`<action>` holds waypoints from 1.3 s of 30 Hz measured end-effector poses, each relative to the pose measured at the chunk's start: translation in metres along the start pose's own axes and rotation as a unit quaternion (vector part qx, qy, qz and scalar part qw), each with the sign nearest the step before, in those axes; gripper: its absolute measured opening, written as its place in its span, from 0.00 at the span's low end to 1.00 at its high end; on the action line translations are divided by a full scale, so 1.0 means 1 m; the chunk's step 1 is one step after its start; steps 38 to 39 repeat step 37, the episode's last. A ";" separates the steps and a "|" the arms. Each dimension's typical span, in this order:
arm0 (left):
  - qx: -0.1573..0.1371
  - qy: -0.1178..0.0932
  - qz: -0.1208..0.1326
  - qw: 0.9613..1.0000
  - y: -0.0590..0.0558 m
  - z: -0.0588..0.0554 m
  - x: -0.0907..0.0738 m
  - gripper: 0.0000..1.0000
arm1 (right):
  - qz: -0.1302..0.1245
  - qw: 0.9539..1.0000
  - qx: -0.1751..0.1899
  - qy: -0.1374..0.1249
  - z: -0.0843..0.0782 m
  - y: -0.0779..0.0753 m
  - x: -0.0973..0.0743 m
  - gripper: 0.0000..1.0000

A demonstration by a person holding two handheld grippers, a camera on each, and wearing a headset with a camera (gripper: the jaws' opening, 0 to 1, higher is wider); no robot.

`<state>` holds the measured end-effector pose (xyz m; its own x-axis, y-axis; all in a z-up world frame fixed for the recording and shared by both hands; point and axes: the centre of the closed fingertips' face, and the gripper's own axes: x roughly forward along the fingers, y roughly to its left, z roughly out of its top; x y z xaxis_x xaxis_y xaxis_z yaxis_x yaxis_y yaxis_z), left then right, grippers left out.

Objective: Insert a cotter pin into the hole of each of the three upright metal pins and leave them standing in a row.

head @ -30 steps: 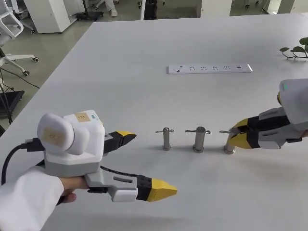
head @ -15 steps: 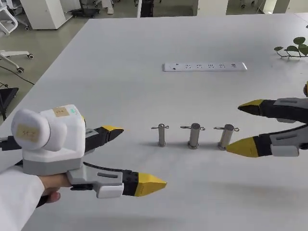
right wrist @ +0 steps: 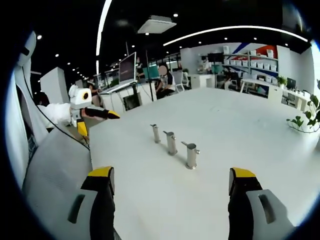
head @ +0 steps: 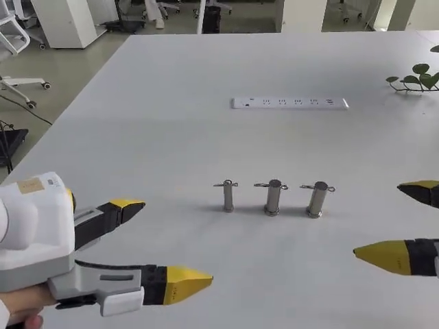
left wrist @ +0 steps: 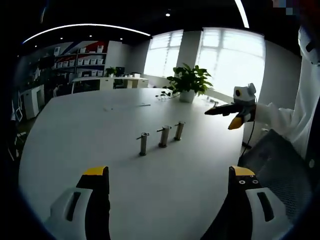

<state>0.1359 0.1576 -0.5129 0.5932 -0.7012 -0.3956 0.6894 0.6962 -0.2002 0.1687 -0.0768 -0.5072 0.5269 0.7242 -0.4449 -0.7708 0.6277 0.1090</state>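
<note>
White surface point(head: 171, 130) in an open office, with chairs on the floor at 10 o'clock. Contents, left to right in the head view:

- Left hand-held gripper point(head: 161, 243), 8 o'clock of the row. Jaws spread wide, nothing held, well apart from the pins.
- Left metal pin point(head: 228, 200). Upright, with the first cotter pin point(head: 226, 184) crosswise through its top.
- Middle metal pin point(head: 274, 201). Upright, with the second cotter pin point(head: 263, 185) likewise seated.
- Right metal pin point(head: 317, 202). Upright, with the third cotter pin point(head: 326, 188) appearing fully through.
- Right hand-held gripper point(head: 394, 221), 4 o'clock of the row. Jaws spread wide and empty, near the right pin but not touching it.
- Power strip point(head: 289, 103), 12 o'clock of the row, well apart.
- Plant point(head: 415, 75), 2 o'clock.

Handling note: the row looks complete, so the step is probably to leave it standing. Draw both grippers toward 6 o'clock with the jaws kept wide. The pins stand on narrow bases and would likely topple at a nudge. The protruding cotter ends could snag a passing jaw tip, chiefly on the right.
</note>
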 end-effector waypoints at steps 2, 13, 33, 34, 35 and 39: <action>-0.004 0.005 0.010 1.000 0.000 -0.005 -0.004 0.99 | -0.001 1.000 0.009 0.001 -0.002 0.003 -0.003 0.94; -0.010 0.003 0.061 0.998 0.000 -0.009 -0.025 0.99 | -0.026 0.999 0.002 0.046 -0.019 0.013 -0.009 0.93; -0.016 0.015 0.179 0.984 0.003 -0.008 -0.059 0.99 | 0.013 0.995 -0.010 0.099 -0.022 0.020 -0.020 0.92; -0.016 0.016 0.188 0.982 0.005 -0.008 -0.060 0.99 | 0.016 0.995 -0.012 0.102 -0.022 0.019 -0.020 0.92; -0.016 0.016 0.193 0.981 0.005 -0.007 -0.061 0.98 | 0.018 0.994 -0.014 0.103 -0.022 0.018 -0.020 0.92; -0.022 0.017 0.208 0.978 0.005 -0.005 -0.063 0.97 | 0.023 0.994 -0.014 0.109 -0.022 0.016 -0.019 0.91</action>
